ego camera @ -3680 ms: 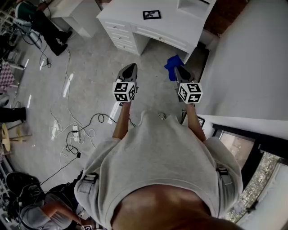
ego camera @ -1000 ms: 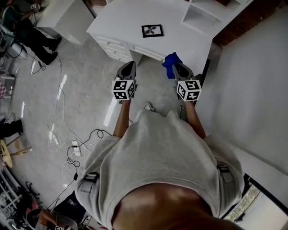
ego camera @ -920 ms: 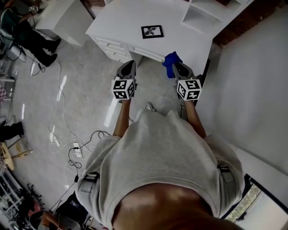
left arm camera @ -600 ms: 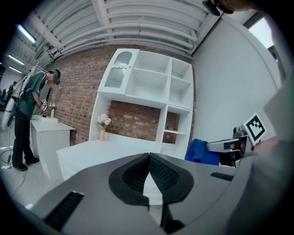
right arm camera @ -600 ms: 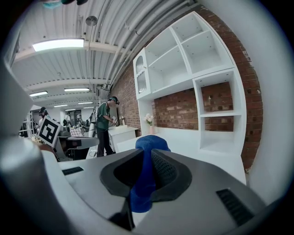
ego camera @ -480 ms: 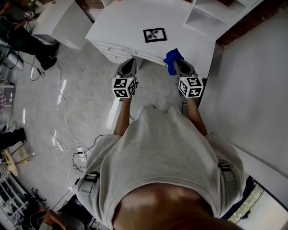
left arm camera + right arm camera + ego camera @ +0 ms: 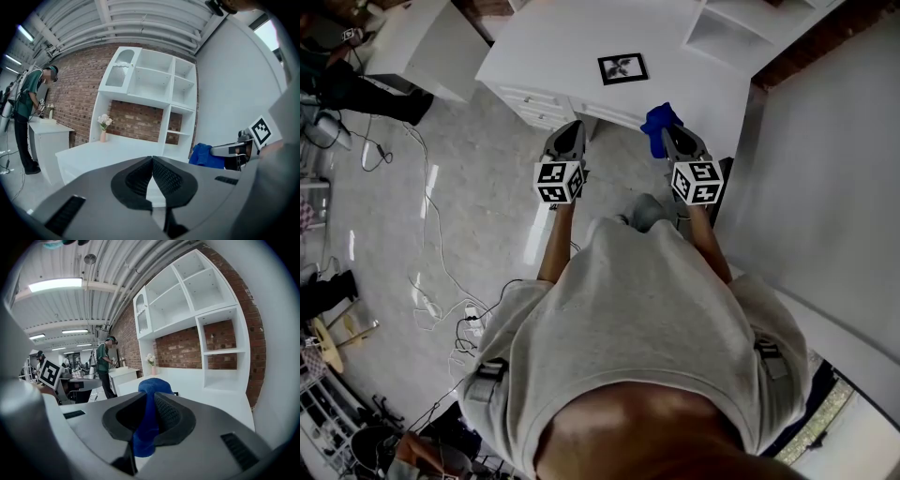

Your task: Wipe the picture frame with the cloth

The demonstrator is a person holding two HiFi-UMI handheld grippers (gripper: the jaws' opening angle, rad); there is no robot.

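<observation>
- The right tongs [image 7: 667, 133] were clenched on the blue cloth [image 7: 657, 120]; in the right gripper view the cloth sat bunched between their ribbed faces, a rounded fold above the tips and a tail dropping below
- The left tongs [image 7: 573, 127] were clenched on nothing; in the left gripper view their tips met, with only a narrow slit of white showing lower down
- The picture frame [image 7: 622, 67], black-edged, lay flat on the white bench [image 7: 544, 42], well apart from both tongs and beyond them; the cloth did not touch it
- Both tongs were held side by side in the air over the grey floor [image 7: 478, 187], near the bench's front edge; the cloth overlapped that edge in the head view
- A white shelf unit [image 7: 154, 84] stood at the back of the bench against a brick wall [image 7: 79, 89]; a small vase [image 7: 103, 136] of pale flowers stood on the bench; a person [image 7: 23, 108] in a green top stood off to the left; cables [image 7: 431, 281] trailed over the floor
</observation>
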